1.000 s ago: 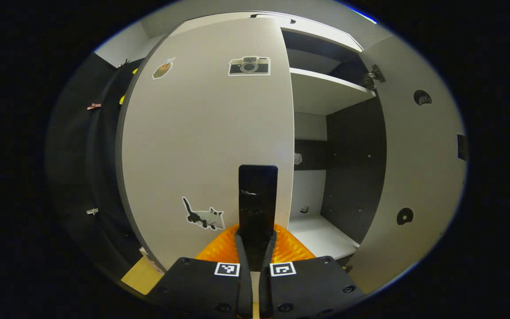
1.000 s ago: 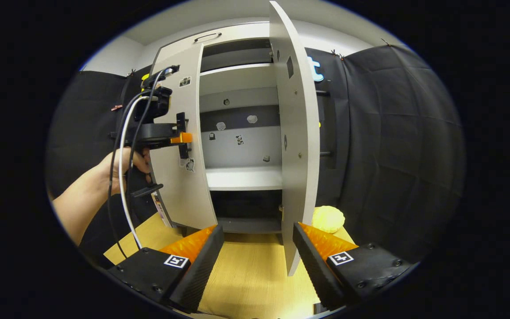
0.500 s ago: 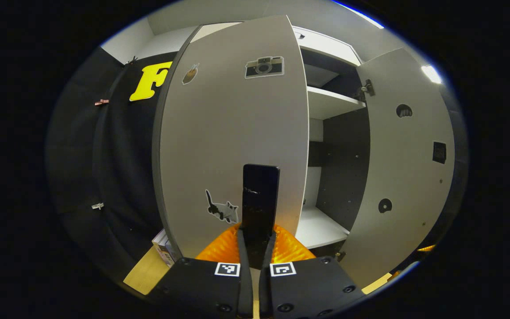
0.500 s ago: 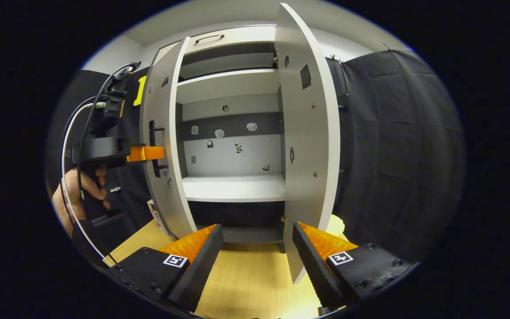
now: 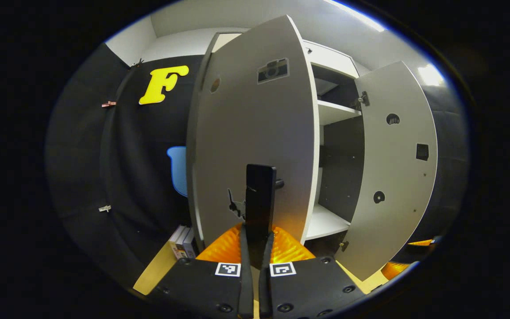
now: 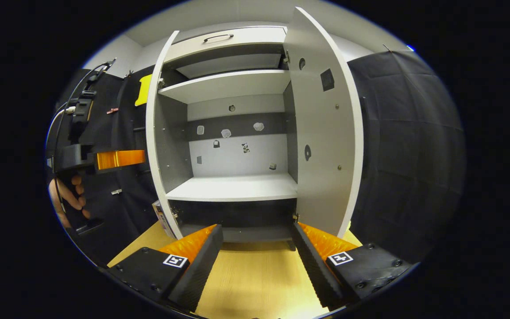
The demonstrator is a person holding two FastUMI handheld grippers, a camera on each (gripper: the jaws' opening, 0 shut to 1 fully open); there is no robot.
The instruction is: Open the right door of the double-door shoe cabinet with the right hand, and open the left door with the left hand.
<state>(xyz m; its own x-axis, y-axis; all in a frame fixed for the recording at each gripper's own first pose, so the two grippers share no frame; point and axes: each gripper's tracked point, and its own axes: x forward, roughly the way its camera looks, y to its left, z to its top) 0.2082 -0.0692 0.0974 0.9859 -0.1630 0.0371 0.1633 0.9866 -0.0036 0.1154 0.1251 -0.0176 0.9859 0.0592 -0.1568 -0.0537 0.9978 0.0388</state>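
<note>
The white shoe cabinet (image 6: 233, 188) stands with both doors swung out. In the left gripper view my left gripper (image 5: 255, 241) is shut on the black handle (image 5: 260, 190) of the left door (image 5: 255, 124), which carries a few stickers. The right door (image 5: 396, 177) stands wide open beyond it. From the right gripper view the left door (image 6: 153, 146) shows nearly edge-on and the right door (image 6: 326, 133) shows its inner face. My right gripper (image 6: 257, 248) is open, low in front of the cabinet, holding nothing. The left gripper (image 6: 117, 158) is off to the left, held by a hand (image 6: 67, 199).
The cabinet rests on a light wooden surface (image 6: 250, 279). A few small boxes (image 5: 182, 241) stand by its left foot. Inside are white shelves (image 6: 226, 84) and a back panel with small stickers. Black cloth walls close in on both sides.
The left door has swung much further out with my left gripper on its handle. The right door also stands wider. My right gripper stays open, away from the door.
</note>
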